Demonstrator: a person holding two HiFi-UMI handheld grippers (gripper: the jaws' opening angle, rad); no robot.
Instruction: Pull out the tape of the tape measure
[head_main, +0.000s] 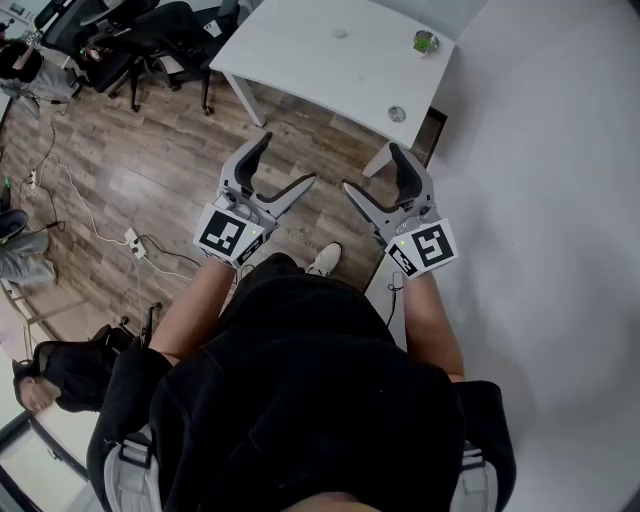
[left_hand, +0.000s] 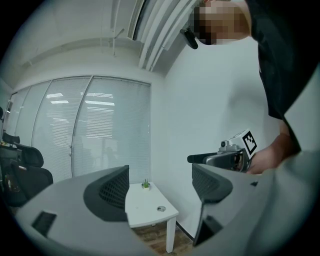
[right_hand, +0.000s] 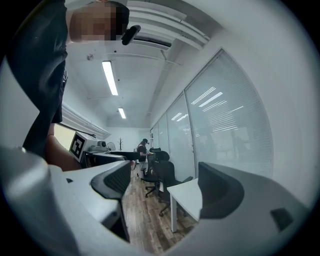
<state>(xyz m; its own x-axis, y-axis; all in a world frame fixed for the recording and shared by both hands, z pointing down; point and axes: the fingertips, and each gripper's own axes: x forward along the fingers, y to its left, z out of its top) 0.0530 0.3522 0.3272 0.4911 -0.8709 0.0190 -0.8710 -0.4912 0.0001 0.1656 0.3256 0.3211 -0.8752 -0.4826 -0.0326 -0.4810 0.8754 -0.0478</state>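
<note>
Approach seems your step: left gripper (head_main: 286, 160) and right gripper (head_main: 372, 168) both gape empty at mid-frame, while a small round object (head_main: 397, 113), perhaps the tape measure, lies on the white table (head_main: 300, 50) at upper right, so walk up and seize it.

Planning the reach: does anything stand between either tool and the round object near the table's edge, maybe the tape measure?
Nothing visible does. The left tool and right tool are open and empty above the wood floor, short of the white table; the round object lies alone near its edge.
</note>
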